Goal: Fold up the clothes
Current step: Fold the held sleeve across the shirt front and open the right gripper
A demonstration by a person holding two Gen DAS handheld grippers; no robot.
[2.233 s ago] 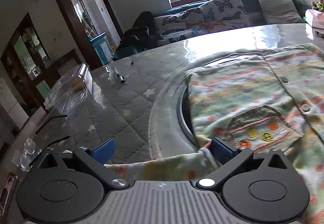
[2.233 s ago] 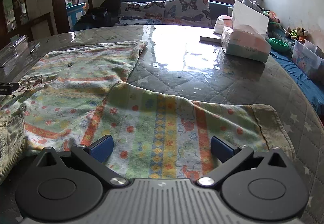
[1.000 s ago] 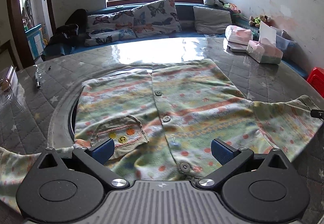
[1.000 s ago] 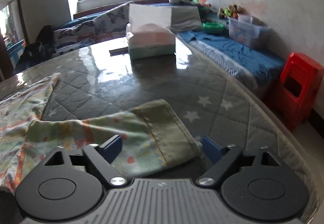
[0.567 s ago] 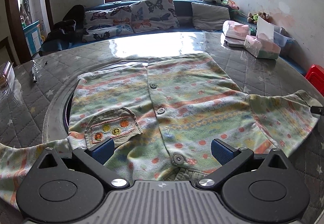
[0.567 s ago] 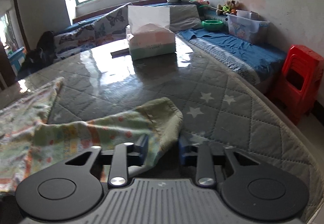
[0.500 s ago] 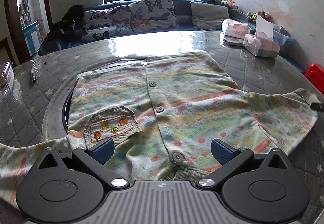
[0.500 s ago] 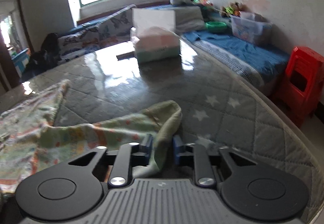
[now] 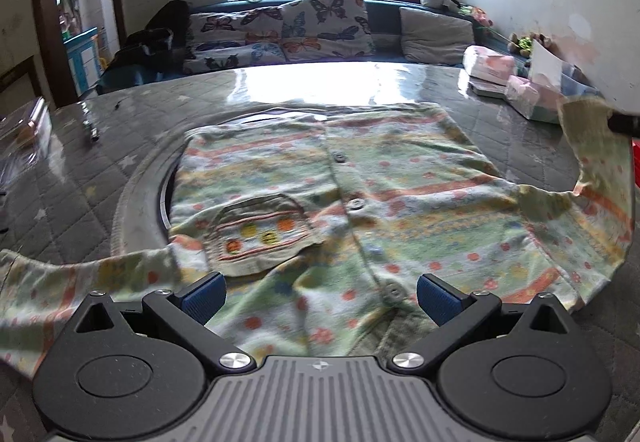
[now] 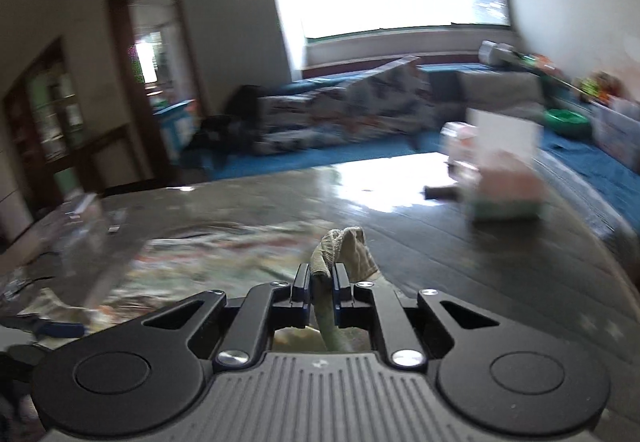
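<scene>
A pastel patterned button-up shirt [image 9: 360, 202] lies spread face up on the quilted round table [image 9: 80, 186], its pocket [image 9: 260, 234] near me. My left gripper [image 9: 320, 298] is open and hovers just over the shirt's near edge, with nothing pinched. In the right wrist view my right gripper [image 10: 321, 278] has its jaws closing tight on the sleeve cuff [image 10: 344, 246], which sticks up between the pads. In the left wrist view that right sleeve [image 9: 596, 162] is lifted off the table at the far right, where a dark tip of the right gripper [image 9: 624, 122] shows.
A tissue box [image 10: 504, 178] and a pink pack [image 9: 488, 66] stand at the table's far right. A pen [image 9: 90, 128] and a clear plastic box [image 9: 24, 130] lie at the left. A sofa with butterfly cushions [image 9: 288, 30] runs behind the table.
The right gripper shut on the sleeve cuff, then rose and swung left with it, lifting the sleeve off the table. The left gripper stayed open and nearly still.
</scene>
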